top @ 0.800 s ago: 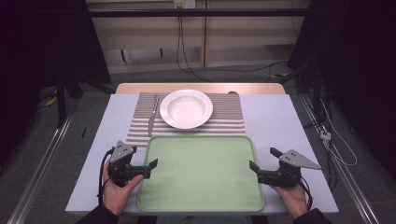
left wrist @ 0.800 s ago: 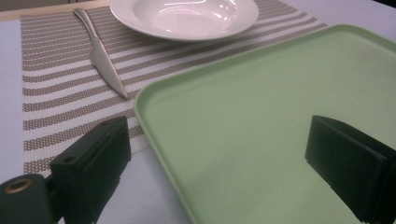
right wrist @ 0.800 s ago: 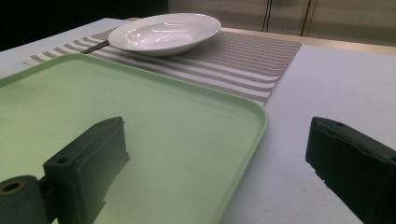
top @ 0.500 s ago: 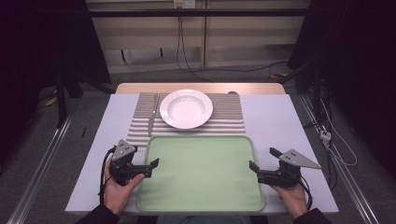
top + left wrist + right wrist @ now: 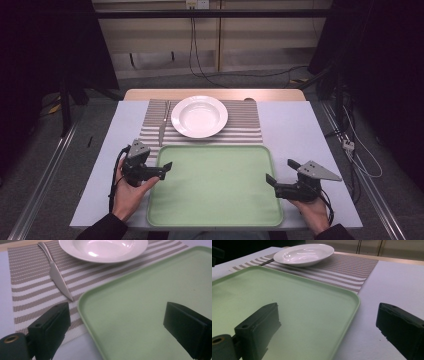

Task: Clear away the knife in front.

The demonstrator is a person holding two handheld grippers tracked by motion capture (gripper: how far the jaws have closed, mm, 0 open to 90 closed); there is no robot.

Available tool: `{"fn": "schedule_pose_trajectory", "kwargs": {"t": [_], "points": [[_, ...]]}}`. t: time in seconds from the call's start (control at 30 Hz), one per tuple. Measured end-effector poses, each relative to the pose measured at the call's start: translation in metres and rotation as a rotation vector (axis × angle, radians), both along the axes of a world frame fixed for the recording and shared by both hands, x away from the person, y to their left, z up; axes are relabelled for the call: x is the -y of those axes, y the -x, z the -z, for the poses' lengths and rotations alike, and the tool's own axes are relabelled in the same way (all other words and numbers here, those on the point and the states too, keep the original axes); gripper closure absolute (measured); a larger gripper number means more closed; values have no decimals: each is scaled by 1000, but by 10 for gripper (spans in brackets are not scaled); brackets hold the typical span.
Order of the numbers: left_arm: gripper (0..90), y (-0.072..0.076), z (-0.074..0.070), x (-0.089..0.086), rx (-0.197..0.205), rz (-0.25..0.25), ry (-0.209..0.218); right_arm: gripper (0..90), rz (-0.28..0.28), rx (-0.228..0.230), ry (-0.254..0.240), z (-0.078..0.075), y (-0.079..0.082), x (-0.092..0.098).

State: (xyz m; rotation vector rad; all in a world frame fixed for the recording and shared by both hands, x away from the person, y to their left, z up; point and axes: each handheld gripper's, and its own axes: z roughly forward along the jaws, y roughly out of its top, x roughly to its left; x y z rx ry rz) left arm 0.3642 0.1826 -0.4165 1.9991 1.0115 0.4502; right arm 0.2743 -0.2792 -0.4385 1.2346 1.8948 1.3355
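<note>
Between the two grippers, seen from the high view, lies the green tray (image 5: pixel 215 185), flat on the table (image 5: pixel 295 130). The left gripper (image 5: pixel 161 169) reaches over the tray's left edge and the right gripper (image 5: pixel 272 180) stands at its right edge; both have their jaws spread apart and hold nothing. Beyond the tray, farther from both tools, are the striped placemat (image 5: pixel 240 127), the white plate (image 5: pixel 199 116) and the knife (image 5: pixel 162 127).

From the left gripper view, the tray rim (image 5: pixel 83 308) passes between the two jaws, one jaw over the placemat side, the other over the tray floor. The knife (image 5: pixel 58 277) lies ahead, apart from the rim.

From the right gripper view, the rim (image 5: pixel 354 302) also runs between the jaws, one above the tray, one above the bare table.

I judge the tray to be light, stiff plastic with a smooth and perhaps slippery surface. The raised rim looks like the best place to hold, one gripper at each side near the middle, so the tray stays level.
</note>
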Motion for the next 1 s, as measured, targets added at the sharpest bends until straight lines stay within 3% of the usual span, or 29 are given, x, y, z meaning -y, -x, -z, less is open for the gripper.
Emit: {"fn": "schedule_pose_trajectory", "kwargs": {"t": [0.13,0.27,0.4,0.47,0.53,0.6,0.63,0.73,0.87,1.0], "points": [[76,-12,-6,-2,-32,13,-2,46,4,-2,1,0,0,0],[75,-25,-12,-2,-18,-4,-24,46,3,-4,-5,0,0,1],[62,-39,-17,-5,-39,-5,-10,47,0,-4,-6,1,-1,1],[75,-48,-18,-7,-76,-6,6,46,1,-6,-5,1,-1,1],[93,-55,-18,-9,-75,-31,27,46,-1,-7,-6,1,-1,1],[83,-63,-17,-9,-65,-76,14,47,-4,-3,-10,0,-1,0],[83,-68,-16,-9,-77,-79,-1,46,-8,-3,-7,0,-1,0],[82,-81,-15,-11,-94,-79,8,46,-8,-6,-4,0,-1,-1],[95,-99,-14,-10,-112,-70,-40,46,-4,-10,-8,1,-1,-1],[89,-118,-13,-9,-122,-76,-29,46,-5,-7,-9,1,-1,0]]}}
